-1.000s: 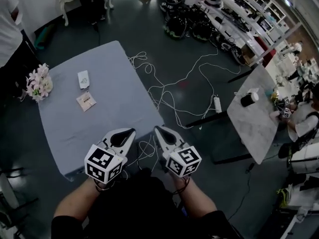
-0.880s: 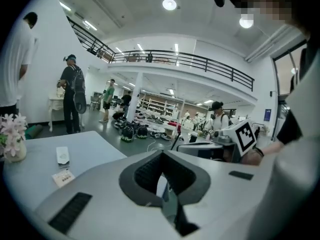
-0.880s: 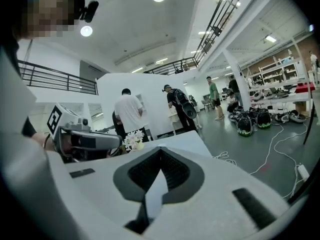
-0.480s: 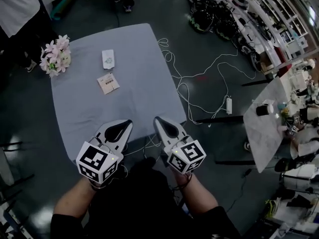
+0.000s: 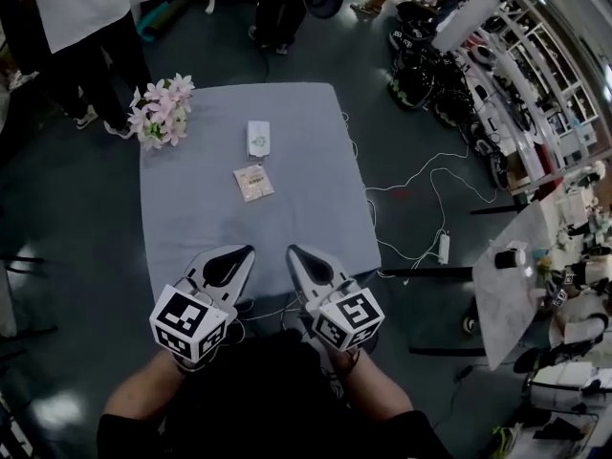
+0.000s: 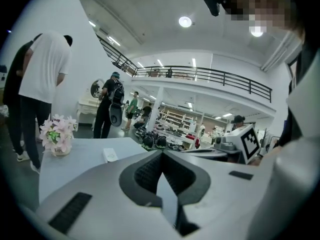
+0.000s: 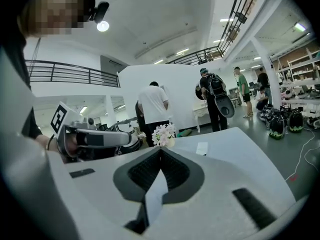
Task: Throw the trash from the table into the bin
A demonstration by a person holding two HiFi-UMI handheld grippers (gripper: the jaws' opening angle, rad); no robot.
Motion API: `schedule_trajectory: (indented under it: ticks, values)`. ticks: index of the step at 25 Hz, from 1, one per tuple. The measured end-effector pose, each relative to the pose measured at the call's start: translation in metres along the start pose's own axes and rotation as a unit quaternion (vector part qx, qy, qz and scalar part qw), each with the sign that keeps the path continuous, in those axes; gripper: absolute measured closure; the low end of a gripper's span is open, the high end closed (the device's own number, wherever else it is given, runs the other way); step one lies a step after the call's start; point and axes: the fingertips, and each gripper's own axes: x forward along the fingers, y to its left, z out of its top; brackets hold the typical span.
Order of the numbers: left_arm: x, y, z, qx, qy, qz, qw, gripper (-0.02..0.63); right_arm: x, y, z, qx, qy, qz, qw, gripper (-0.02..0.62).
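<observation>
The tabletop [image 5: 191, 228] stands in the middle of the floor. On its far left corner sits a bunch of flowers [image 5: 161, 111]. Near the far edge, about midway across, lies a small packet [image 5: 257, 138], and just nearer than it a flat wrapper [image 5: 252, 183], the two close but apart. The left gripper [image 5: 247, 251] and right gripper [image 5: 293, 251] hang side by side over the near edge (well short of both scraps). Cables [image 5: 421, 194] trail over the floor to the right, with a second table [image 5: 502, 295] beyond them. People [image 5: 81, 17] stand behind the far left corner.
</observation>
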Motion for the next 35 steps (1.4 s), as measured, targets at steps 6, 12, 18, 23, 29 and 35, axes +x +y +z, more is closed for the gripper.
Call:
schedule_trajectory:
  ticks: [6,12,18,23,29,35]
  values:
    - [-0.033,0.035,0.004,-0.013,-0.020,0.006,0.9997,0.592,0.032,0.024,0.007,-0.016,0.010,0.004,1.000,0.592]
    - [-0.052,0.051,0.002,-0.017,-0.022,-0.005,0.9996,0.592,0.047,0.041,0.009,-0.015,0.008,-0.007,1.000,0.592]
    - [-0.063,0.068,0.012,-0.028,-0.038,0.015,0.9988,0.592,0.053,0.055,0.006,-0.014,0.021,-0.001,1.000,0.592]
    - [-0.060,0.078,0.014,-0.032,-0.037,0.025,0.9985,0.592,0.057,0.049,0.007,-0.009,0.021,0.000,1.000,0.592]
    - [-0.050,0.089,0.018,-0.028,-0.028,0.042,0.9983,0.592,0.071,0.039,0.008,0.000,0.018,0.020,1.000,0.592]
    - [-0.035,0.104,0.028,-0.023,-0.017,0.063,0.9976,0.592,0.090,0.021,0.008,0.001,0.036,0.034,0.999,0.591]
